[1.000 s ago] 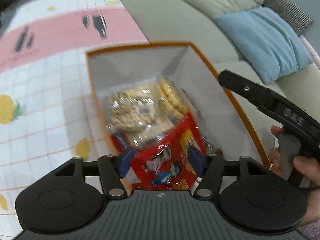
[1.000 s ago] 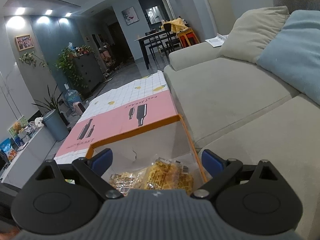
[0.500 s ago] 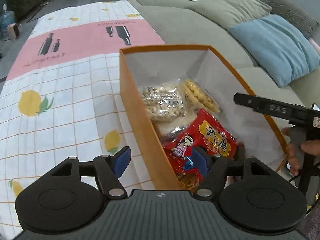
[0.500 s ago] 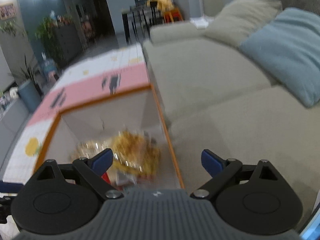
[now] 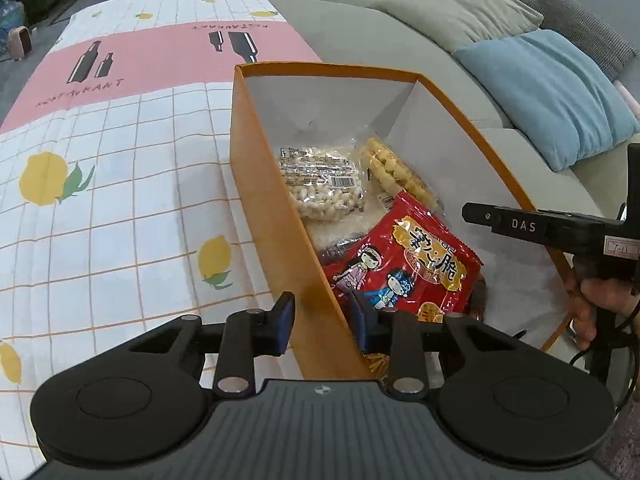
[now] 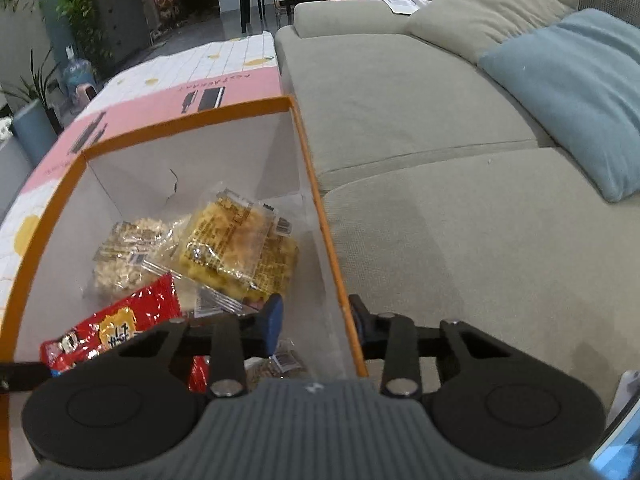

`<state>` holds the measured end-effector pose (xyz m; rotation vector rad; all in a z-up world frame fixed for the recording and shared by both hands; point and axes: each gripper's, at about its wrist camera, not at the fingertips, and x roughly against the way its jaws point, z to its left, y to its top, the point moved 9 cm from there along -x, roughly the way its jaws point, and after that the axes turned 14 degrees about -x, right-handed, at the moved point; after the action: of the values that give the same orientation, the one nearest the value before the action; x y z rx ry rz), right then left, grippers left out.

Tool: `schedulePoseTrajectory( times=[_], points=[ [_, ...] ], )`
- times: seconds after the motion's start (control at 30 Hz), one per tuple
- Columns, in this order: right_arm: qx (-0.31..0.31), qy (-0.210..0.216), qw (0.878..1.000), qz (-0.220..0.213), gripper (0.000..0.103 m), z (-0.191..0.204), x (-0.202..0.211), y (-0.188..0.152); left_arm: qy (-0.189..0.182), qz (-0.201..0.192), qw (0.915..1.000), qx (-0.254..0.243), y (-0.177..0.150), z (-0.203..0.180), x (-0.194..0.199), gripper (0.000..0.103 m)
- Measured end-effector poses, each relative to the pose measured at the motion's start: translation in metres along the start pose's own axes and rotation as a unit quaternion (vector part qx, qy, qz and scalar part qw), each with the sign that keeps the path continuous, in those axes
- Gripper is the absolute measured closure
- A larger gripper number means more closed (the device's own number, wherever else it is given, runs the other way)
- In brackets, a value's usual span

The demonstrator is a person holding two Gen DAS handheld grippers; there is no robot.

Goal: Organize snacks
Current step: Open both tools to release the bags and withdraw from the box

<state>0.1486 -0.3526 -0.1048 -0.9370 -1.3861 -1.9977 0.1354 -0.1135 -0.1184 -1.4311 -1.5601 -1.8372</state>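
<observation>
An orange box [image 5: 256, 184] with white inside walls holds snacks: a red packet [image 5: 404, 268], a clear bag of pale puffs [image 5: 324, 184] and a clear bag of yellow snacks [image 5: 396, 176]. My left gripper [image 5: 322, 322] straddles the box's left wall, one finger on each side, jaws closed in toward it. My right gripper [image 6: 316, 322] straddles the box's right wall [image 6: 332, 248] the same way. The red packet [image 6: 116, 328] and yellow snacks [image 6: 240, 248] also show in the right wrist view. Whether either gripper pinches the wall I cannot tell.
The box stands on a tablecloth [image 5: 100, 184] with white checks, lemons and a pink band. A grey sofa [image 6: 440, 140] with a blue cushion [image 6: 568, 92] and a beige cushion [image 6: 488, 8] lies just right of the box. The right gripper's body and the hand on it [image 5: 560, 232] show in the left wrist view.
My left gripper let go of the red packet, which now lies in the box, and moved left onto the box's left wall. My right gripper lowered and narrowed around the right wall.
</observation>
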Motion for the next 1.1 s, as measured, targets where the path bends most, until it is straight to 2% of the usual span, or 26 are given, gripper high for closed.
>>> schedulePoseTrajectory(
  times=[0.1, 0.3, 0.43, 0.53, 0.6, 0.63, 0.67, 0.8, 0.93, 1.1],
  points=[
    [0.019, -0.001, 1.0, -0.001, 0.072, 0.006, 0.0, -0.003, -0.003, 0.004, 1.0, 0.006, -0.004, 0.003, 0.004, 0.065],
    [0.048, -0.015, 0.999, 0.012, 0.071, 0.028, -0.003, -0.011, 0.022, 0.011, 0.9997, 0.006, -0.009, 0.017, 0.012, 0.065],
    [0.069, -0.018, 0.997, 0.015, 0.07, 0.04, -0.001, -0.018, 0.022, 0.011, 0.9995, 0.02, -0.014, 0.027, 0.016, 0.063],
    [0.045, -0.015, 0.999, 0.014, 0.062, 0.041, -0.001, -0.018, 0.026, 0.008, 0.9994, 0.021, -0.014, 0.032, 0.023, 0.051],
    [0.021, -0.028, 0.999, 0.008, 0.052, 0.039, 0.002, -0.015, 0.034, 0.001, 0.9994, 0.011, -0.011, 0.033, 0.032, 0.05],
    [0.009, -0.042, 0.999, 0.006, 0.041, 0.037, 0.005, -0.012, 0.037, -0.003, 0.9993, 0.004, -0.01, 0.033, 0.038, 0.05],
    [-0.003, -0.058, 0.998, 0.002, 0.038, 0.036, 0.009, -0.01, 0.043, -0.01, 0.999, -0.002, -0.008, 0.033, 0.045, 0.049],
    [-0.04, -0.062, 0.996, -0.046, 0.033, 0.04, 0.045, 0.002, 0.078, -0.028, 0.9964, -0.018, -0.002, 0.037, 0.071, 0.036],
    [-0.056, -0.043, 0.993, -0.091, 0.032, 0.048, 0.087, 0.0, 0.098, -0.046, 0.9939, -0.02, 0.003, 0.04, 0.095, 0.033],
    [-0.048, -0.01, 0.991, -0.121, 0.032, 0.073, 0.123, -0.018, 0.119, -0.095, 0.9883, -0.009, 0.009, 0.041, 0.134, 0.03]
  ],
)
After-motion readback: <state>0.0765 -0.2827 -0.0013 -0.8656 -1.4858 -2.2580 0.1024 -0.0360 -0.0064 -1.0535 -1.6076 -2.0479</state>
